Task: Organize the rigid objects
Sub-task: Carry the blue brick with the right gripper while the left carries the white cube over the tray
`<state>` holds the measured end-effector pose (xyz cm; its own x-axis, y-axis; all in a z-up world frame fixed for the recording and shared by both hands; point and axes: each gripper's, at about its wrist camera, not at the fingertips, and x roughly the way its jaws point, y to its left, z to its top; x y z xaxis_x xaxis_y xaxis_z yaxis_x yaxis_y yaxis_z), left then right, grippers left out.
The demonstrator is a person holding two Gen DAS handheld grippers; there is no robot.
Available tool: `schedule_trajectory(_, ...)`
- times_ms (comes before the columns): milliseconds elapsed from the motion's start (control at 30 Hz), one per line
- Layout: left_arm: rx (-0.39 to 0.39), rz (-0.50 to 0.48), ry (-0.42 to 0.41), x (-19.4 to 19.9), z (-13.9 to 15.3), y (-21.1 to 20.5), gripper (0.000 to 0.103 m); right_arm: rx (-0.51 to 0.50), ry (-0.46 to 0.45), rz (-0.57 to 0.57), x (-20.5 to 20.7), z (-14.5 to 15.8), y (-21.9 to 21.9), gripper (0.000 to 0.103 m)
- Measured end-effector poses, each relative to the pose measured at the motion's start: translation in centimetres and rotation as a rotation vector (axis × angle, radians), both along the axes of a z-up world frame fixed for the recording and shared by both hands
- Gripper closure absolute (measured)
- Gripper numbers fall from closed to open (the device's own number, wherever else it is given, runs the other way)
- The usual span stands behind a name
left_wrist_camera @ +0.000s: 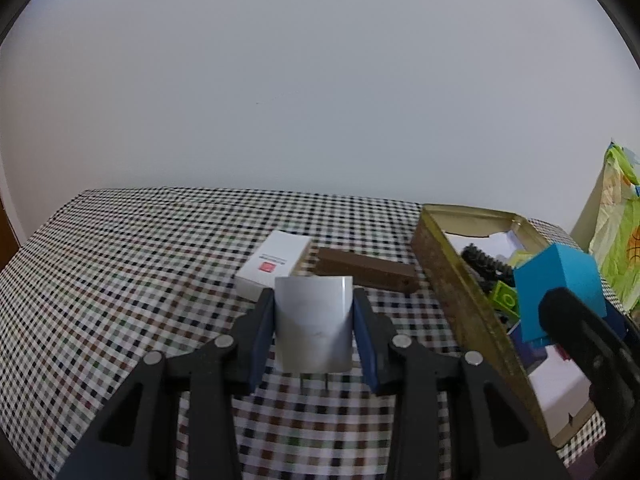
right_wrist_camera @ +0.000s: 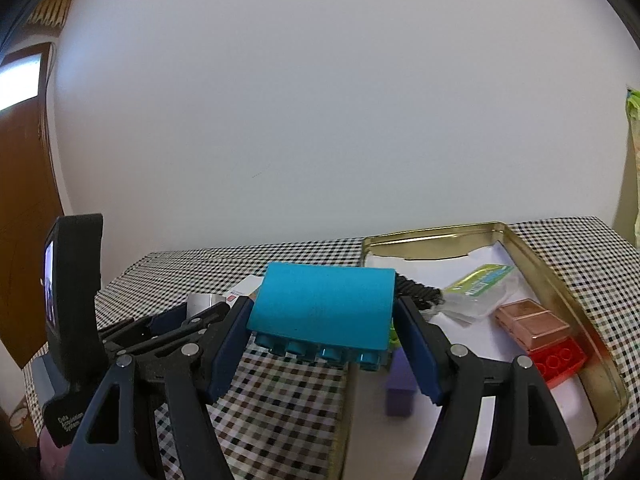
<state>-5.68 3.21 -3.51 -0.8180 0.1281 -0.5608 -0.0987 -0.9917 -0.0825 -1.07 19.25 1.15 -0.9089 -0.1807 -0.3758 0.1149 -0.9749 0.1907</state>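
The left gripper [left_wrist_camera: 313, 320] clamps a pale grey block [left_wrist_camera: 314, 322] above the checked tablecloth [left_wrist_camera: 120, 264]. The right gripper [right_wrist_camera: 322, 320] grips a big turquoise studded brick [right_wrist_camera: 322, 304] at the near left edge of the gold rectangular tin [right_wrist_camera: 560, 280]. Inside the tin lie a red studded brick [right_wrist_camera: 560, 360], a copper-coloured block [right_wrist_camera: 528, 320], a purple block [right_wrist_camera: 400, 384] and, apparently, a black chain [right_wrist_camera: 420, 292].

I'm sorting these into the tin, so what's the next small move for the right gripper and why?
Probably lower the right gripper and release: its jaws clamp the blue brick, held over the near edge of the gold tin, where a bare spot of white lining shows beside the red brick.
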Motion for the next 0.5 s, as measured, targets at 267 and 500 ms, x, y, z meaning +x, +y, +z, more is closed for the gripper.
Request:
schedule_trajectory(267,0.000,-0.027,0.012,0.6,0.7,1.5,0.066,-0.032,0.013,-0.022,0.8,0.4,2.0,0.029)
schedule_trajectory(500,-0.008,-0.058,0.040,1.2,1.9,3.0,0.066,-0.051,0.027,-0.055,1.7,1.0,3.8,0.029)
